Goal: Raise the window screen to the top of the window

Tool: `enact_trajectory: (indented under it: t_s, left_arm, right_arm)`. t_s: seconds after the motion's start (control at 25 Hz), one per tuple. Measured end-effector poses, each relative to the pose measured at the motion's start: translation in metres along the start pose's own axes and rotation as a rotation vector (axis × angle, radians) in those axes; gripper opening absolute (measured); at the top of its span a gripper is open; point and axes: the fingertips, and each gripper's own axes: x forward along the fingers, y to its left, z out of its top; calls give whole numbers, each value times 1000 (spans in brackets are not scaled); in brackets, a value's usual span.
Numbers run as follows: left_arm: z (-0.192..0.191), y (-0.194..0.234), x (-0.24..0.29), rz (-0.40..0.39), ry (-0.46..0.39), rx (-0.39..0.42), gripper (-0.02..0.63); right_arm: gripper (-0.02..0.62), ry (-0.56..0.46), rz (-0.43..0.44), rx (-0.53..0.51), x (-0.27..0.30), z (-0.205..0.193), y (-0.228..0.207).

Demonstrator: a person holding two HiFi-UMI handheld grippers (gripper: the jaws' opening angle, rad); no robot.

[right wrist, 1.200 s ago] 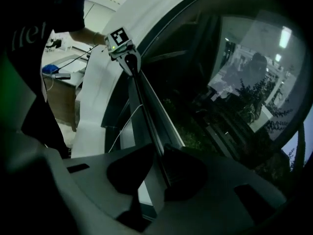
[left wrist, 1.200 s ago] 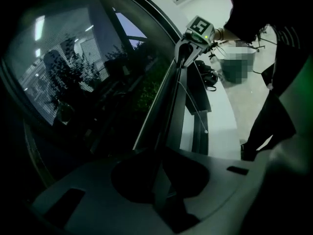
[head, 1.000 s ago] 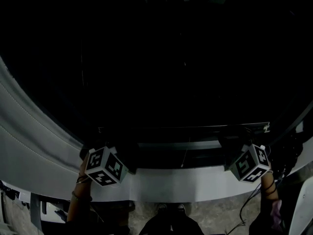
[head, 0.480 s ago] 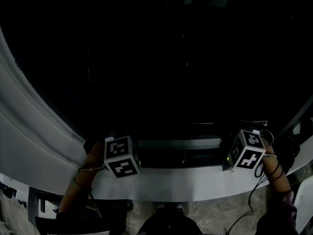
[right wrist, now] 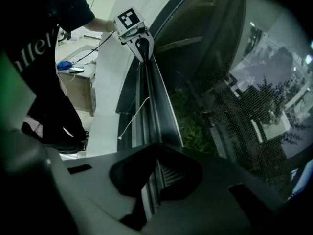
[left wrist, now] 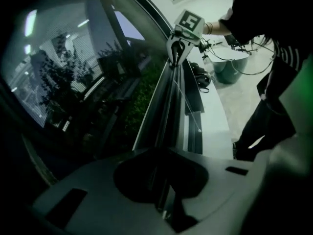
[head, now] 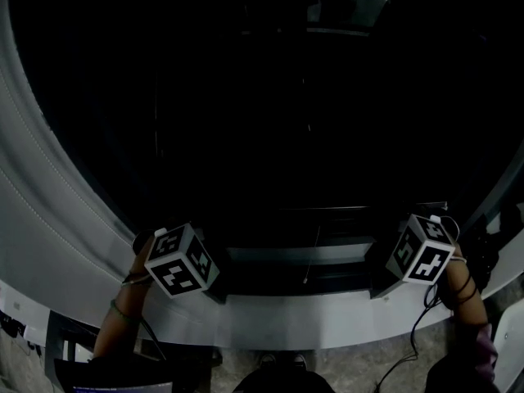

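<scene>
The window screen's bottom bar (head: 304, 254) runs level just above the white sill (head: 295, 309), with dark mesh above it. My left gripper (head: 214, 286) is shut on the bar's left end. My right gripper (head: 378, 278) is shut on its right end. In the left gripper view the bar (left wrist: 168, 106) passes between the jaws of the left gripper (left wrist: 164, 202) and leads to the right gripper (left wrist: 177, 53) at the far end. The right gripper view mirrors this: the bar (right wrist: 152, 106) runs from the right gripper (right wrist: 151, 197) to the left gripper (right wrist: 143, 47). A thin pull cord (right wrist: 135, 112) hangs from the bar.
Grey curtain fabric (head: 49, 219) hangs at the left of the window. Dark trees and buildings show through the mesh (right wrist: 254, 111). A person's dark clothing (left wrist: 274, 97) and a desk with cables (right wrist: 73, 72) stand behind the sill.
Both marker cubes sit a little higher against the sill than a second ago, and the head view has tilted up, showing more of the dark window.
</scene>
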Motion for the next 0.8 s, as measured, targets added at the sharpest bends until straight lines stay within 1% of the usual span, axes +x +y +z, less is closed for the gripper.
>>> enact_trajectory:
  t_s: [0.08,0.16,0.24,0.32,0.44,0.6,0.8]
  left_arm:
    - [12,19,-22,76,-42,3,32]
    - [26,42,-45,158,-71,17,34]
    - [44,68,-69,233,-85,35,35]
    - [59,91,-90,286,-91,50,35]
    - [69,113,-115,318,-109,54,37]
    - [76,131,-141,361,-141,55,38]
    - [96,160,-176,412,-136,86,38]
  right_arm:
    - [26,-19,-84,-20,-22,9,-19]
    - [26,-61,-158,-25,-50,24,-42]
    - [26,-87,-227,-34,-78,34,-68]
    - [26,-87,-284,-56,-101,39,-92]
    - [27,-112,-340,-75,-126,58,-112]
    - [28,-131,-401,-85,-150,73,-126]
    - [28,-173,-457,-91,-187,82,-157]
